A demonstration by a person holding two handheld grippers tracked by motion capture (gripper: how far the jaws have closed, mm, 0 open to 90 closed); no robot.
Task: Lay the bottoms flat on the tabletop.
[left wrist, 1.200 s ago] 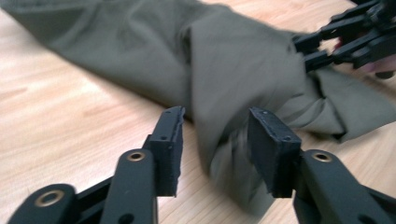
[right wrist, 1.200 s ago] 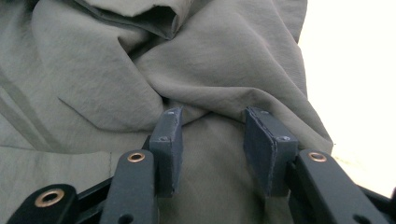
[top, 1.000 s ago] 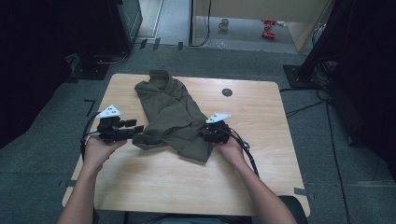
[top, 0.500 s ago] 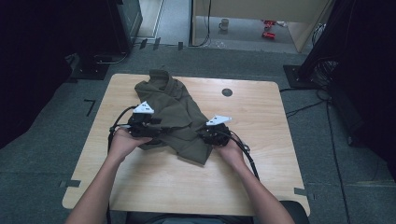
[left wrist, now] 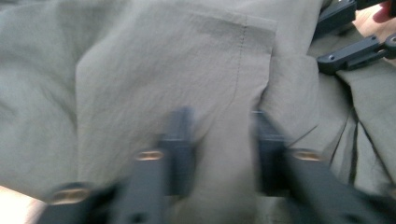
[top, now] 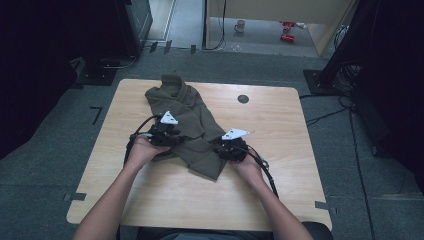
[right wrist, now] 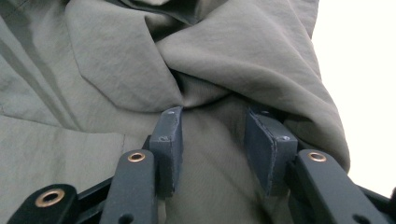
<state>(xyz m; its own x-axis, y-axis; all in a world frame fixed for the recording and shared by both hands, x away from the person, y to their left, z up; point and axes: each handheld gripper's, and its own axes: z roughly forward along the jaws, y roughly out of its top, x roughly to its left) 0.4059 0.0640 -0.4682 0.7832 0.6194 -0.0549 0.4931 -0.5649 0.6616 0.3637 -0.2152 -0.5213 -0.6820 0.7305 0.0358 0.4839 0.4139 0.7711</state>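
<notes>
Olive-green shirt [top: 192, 122] lying crumpled across the middle of the wooden worktop [top: 280, 165], collar end toward the far edge, lower end toward the person. Left tongs [top: 172, 136] resting on the shirt's left side, held in the left hand [top: 142, 150]; in the left gripper view, left tongs [left wrist: 219, 140] blurred, jaws spread apart with flat cloth between them, nothing pinched. A stitched pocket [left wrist: 187, 70] just ahead of those jaws. Right tongs [top: 227, 149] at the shirt's near right edge, held in the right hand [top: 250, 167]; in the right gripper view, right tongs [right wrist: 212, 149] parted, cloth lying in the gap, a thick fold [right wrist: 243, 60] bunched over the jaw tips. Hard to tell whether the pads touch that fold. Small dark round spot [top: 243, 99] on the worktop, well apart from the shirt, toward the far right.
</notes>
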